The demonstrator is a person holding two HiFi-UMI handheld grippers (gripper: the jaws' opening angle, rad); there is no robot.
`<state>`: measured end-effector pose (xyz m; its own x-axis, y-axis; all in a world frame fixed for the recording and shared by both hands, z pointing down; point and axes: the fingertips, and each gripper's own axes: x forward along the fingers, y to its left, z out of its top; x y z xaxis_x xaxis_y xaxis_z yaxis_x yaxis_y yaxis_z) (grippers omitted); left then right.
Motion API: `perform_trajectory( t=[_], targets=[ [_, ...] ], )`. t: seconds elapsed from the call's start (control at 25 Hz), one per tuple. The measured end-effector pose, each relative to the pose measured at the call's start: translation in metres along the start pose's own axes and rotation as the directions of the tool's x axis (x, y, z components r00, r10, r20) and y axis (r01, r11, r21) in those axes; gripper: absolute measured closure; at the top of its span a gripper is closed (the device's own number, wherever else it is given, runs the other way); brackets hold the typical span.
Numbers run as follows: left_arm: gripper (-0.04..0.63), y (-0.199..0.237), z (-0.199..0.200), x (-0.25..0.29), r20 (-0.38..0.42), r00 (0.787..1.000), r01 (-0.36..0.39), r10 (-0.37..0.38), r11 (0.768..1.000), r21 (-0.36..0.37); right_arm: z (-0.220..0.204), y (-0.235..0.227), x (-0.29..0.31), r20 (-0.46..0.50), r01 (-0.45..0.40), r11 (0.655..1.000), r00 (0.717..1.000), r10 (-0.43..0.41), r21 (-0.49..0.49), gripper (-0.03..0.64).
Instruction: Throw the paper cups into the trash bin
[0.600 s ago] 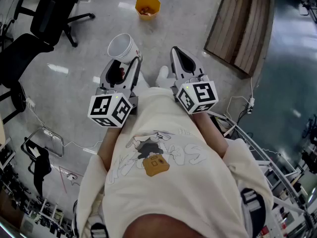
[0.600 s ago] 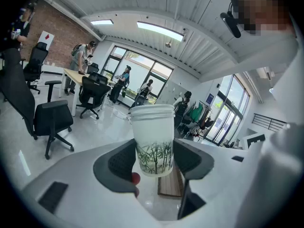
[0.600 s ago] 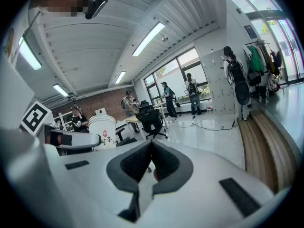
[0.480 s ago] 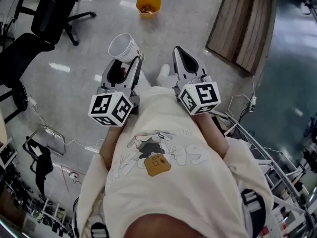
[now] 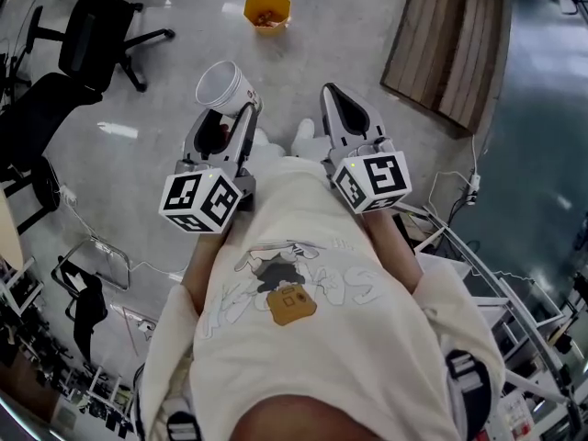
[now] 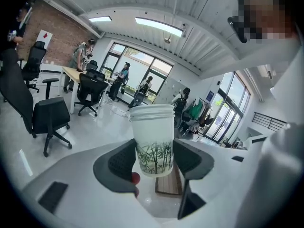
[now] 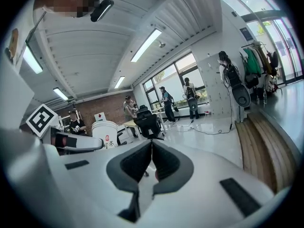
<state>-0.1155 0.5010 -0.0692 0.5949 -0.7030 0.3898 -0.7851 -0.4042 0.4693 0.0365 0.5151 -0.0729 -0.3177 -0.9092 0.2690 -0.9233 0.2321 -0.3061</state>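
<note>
Left gripper [image 5: 223,125] pinches 1 paper cup [image 5: 223,85] low down, mouth up, guessing for the carry to that yellow trash bin [image 5: 267,10]. Right gripper [image 5: 338,104] is pressed together, empty.

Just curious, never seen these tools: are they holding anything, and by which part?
The left gripper clamps the cup by its lower half, one jaw on each side. The right gripper is shut and empty.

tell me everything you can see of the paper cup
The paper cup is white with a rolled rim and a green bamboo print round its lower half. From above, its open mouth shows a bare white inside. The left claw grips its lower part, one pad on each side; nothing else touches it.
</note>
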Motion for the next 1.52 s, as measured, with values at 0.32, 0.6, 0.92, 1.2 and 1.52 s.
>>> perform_trajectory(
  t=[0.32, 0.6, 0.92, 1.2, 1.52],
  targets=[
    [0.339, -0.011, -0.002, 0.021, 0.008, 0.999, -0.043, 0.044, 0.999, -0.033, 0.003, -0.038, 0.010, -0.019, -0.019, 1.000, 1.000, 0.019, 0.002, 0.609],
    [0.339, 0.025, 0.026, 0.082, -0.007, 0.999, -0.033, 0.032, 0.997, -0.065, 0.011, -0.061, 0.081, -0.062, -0.020, 1.000, 0.998, 0.020, -0.010, 0.609],
    [0.340, 0.104, 0.110, 0.168, -0.002, 1.000, -0.023, 0.023, 0.997, -0.076, 0.043, -0.063, 0.213, -0.116, -0.038, 0.999, 0.993, 0.036, -0.016, 0.609],
    [0.339, 0.168, 0.162, 0.238, -0.074, 0.997, -0.001, -0.006, 0.996, -0.091, 0.058, -0.078, 0.310, -0.178, 0.003, 1.000, 0.984, -0.004, -0.008, 0.609],
    [0.340, 0.190, 0.157, 0.302, -0.142, 0.988, -0.085, 0.066, 0.987, -0.133, 0.062, -0.127, 0.364, -0.228, -0.039, 0.998, 0.973, 0.028, -0.044, 0.609]
  ],
)
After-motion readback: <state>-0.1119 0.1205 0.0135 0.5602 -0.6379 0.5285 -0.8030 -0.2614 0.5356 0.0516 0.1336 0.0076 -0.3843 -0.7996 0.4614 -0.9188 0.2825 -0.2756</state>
